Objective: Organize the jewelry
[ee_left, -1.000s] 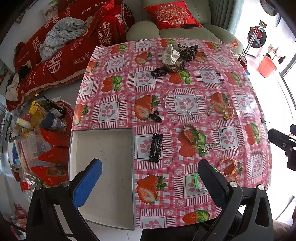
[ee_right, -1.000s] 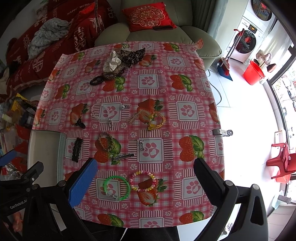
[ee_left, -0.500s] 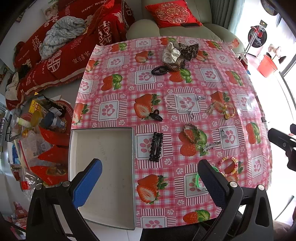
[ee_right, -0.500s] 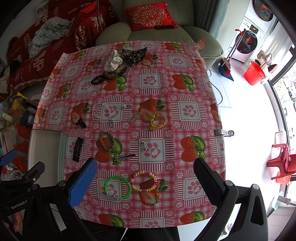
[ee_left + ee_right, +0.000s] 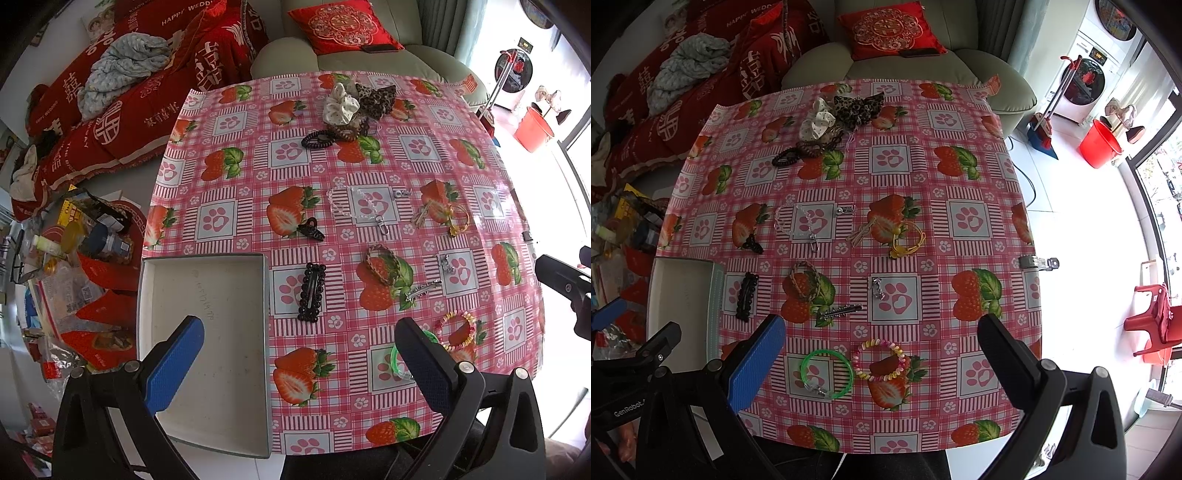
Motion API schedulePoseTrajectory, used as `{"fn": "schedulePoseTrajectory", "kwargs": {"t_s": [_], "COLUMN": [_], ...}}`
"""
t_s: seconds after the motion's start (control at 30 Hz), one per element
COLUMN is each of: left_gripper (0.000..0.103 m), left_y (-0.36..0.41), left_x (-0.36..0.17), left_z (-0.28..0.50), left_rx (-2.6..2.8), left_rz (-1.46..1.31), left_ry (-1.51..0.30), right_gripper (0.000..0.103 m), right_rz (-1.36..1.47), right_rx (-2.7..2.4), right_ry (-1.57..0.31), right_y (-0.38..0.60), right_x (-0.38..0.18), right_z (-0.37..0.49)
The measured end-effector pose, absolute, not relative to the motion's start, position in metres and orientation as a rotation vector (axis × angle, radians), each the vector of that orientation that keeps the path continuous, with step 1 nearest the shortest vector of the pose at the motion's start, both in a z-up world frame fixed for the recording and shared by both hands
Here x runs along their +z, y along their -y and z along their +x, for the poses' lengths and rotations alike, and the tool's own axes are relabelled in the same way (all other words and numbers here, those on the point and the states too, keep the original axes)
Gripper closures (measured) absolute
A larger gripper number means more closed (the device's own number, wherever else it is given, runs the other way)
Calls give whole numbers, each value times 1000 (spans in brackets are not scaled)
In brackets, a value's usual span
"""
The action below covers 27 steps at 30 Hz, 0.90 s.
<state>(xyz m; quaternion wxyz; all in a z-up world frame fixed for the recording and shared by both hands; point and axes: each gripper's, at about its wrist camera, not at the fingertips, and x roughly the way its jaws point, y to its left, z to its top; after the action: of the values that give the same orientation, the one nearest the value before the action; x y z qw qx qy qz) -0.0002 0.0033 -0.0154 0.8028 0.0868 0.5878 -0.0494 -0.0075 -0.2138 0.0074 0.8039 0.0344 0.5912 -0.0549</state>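
Jewelry lies scattered on the strawberry tablecloth [image 5: 369, 155]. An empty white box [image 5: 207, 295] sits at the table's left front; it also shows in the right wrist view [image 5: 683, 291]. A black beaded hair clip [image 5: 312, 291] lies just right of the box. A green bangle [image 5: 826, 373] and a pastel bead bracelet [image 5: 880, 360] lie near the front edge. My left gripper [image 5: 299, 354] is open and empty, above the box's right edge. My right gripper [image 5: 881, 356] is open and empty, above the bangle and bracelet.
More pieces lie mid-table: a braided bracelet [image 5: 382, 260], a silver clip [image 5: 423, 290], a yellow cord bracelet [image 5: 458, 219], a clear chain [image 5: 354, 206], a black claw clip [image 5: 312, 229]. Scrunchies [image 5: 345, 105] sit at the far edge. Clutter [image 5: 74, 251] lies on the floor left.
Both views have shifted slightly, as the grippers drifted a little over the table. Nothing on the table has moved.
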Motion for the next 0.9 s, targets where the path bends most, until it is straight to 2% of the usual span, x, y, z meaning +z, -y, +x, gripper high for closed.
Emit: {"fn": "schedulePoseTrajectory", "kwargs": {"t_s": [0.9], "left_gripper": [0], "left_y": [-6], "left_x": [-27], "left_z": [-6], "left_rx": [-106], "left_rz": [199], "left_ry": [-1281], "right_gripper": [0], "right_rz": [88], "right_rx": [-127], "right_ry": [-1292], "right_y": [225], "right_x": [-6], "right_z": [-8]}}
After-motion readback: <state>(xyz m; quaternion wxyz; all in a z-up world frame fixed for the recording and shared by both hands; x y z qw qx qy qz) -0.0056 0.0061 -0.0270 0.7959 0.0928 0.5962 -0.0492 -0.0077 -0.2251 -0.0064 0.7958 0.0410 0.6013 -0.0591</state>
